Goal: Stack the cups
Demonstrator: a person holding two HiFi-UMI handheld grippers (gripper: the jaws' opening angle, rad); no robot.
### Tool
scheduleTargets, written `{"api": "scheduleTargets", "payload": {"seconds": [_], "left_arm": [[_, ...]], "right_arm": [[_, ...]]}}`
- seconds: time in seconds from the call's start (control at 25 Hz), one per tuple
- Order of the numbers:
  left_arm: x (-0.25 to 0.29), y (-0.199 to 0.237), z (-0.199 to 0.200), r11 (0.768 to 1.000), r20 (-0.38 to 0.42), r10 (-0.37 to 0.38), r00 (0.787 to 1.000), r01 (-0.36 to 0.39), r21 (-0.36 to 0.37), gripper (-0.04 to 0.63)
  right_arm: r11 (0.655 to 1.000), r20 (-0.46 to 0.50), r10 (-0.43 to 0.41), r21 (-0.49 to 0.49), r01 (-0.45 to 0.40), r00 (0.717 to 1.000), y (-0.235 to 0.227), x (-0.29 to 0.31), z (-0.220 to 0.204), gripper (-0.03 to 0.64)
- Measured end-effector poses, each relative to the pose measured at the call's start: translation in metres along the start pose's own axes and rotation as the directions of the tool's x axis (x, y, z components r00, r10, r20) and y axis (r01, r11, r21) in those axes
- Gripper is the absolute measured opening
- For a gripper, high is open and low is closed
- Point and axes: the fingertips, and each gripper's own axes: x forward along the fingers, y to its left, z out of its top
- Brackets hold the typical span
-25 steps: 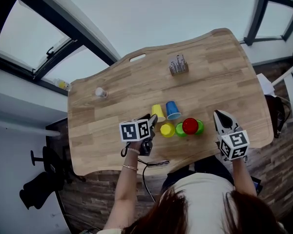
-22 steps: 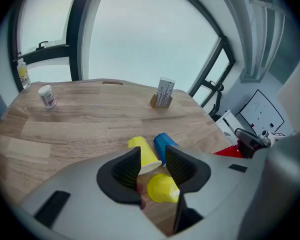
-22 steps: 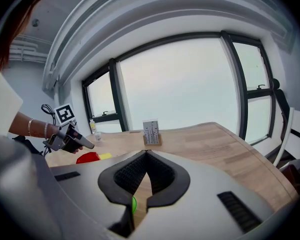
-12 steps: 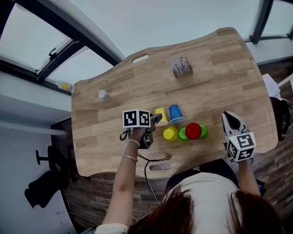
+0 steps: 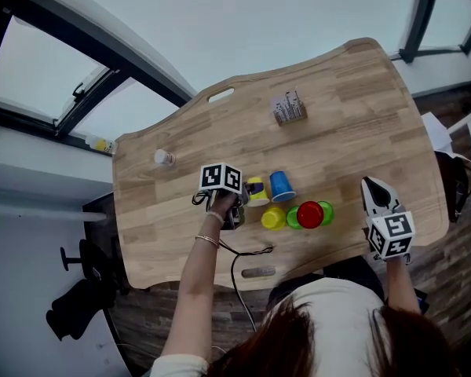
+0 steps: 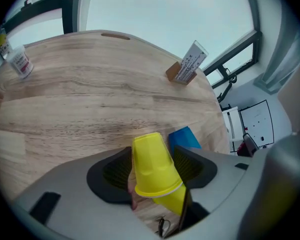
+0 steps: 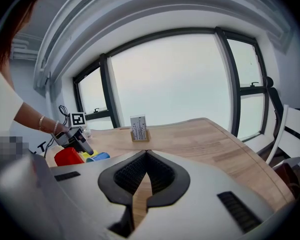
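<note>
Several cups sit in a cluster near the table's front edge. A yellow cup (image 5: 257,188) lies between the jaws of my left gripper (image 5: 247,192). Those jaws have just been opening and stand wide on either side of it. In the left gripper view this yellow cup (image 6: 152,166) has its rim towards the camera, and the pads do not press on it. Beside it lie a blue cup (image 5: 281,185), a second yellow cup (image 5: 272,217), a red cup (image 5: 309,214) and green cups (image 5: 325,210). My right gripper (image 5: 374,191) is shut and empty, off to the right of the cluster.
A card holder (image 5: 287,108) stands at the back of the wooden table (image 5: 361,116). A small bottle (image 5: 164,158) is at the left. A cable (image 5: 247,251) trails over the front edge, next to a slot in the tabletop. Windows surround the table.
My left gripper has dropped towards the table and tipped downwards, and its jaws now straddle the yellow cup. The right gripper has drifted a little to the right.
</note>
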Motion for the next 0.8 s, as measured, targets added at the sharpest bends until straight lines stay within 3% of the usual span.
{"api": "scheduleTargets", "payload": {"seconds": [0.24,0.48,0.8], "left_arm": [[0.011,0.002,0.004,0.998,-0.006,-0.034,0.999,0.034,-0.055,0.276],[0.010,-0.001,0.004,0.998,0.003,-0.048,0.999,0.048,-0.049,0.262],[-0.012,-0.005,0.013,0.997,0.116,-0.046,0.992,0.052,-0.054,0.260]], "right_arm": [[1.000,-0.008,-0.023,0.009,0.023,1.000,-0.007,0.000,-0.003,0.028],[1.000,-0.016,-0.023,0.006,0.023,1.000,-0.009,0.004,-0.004,0.028],[0.999,-0.021,0.046,-0.024,-0.047,0.999,0.002,0.019,0.004,0.028]]}}
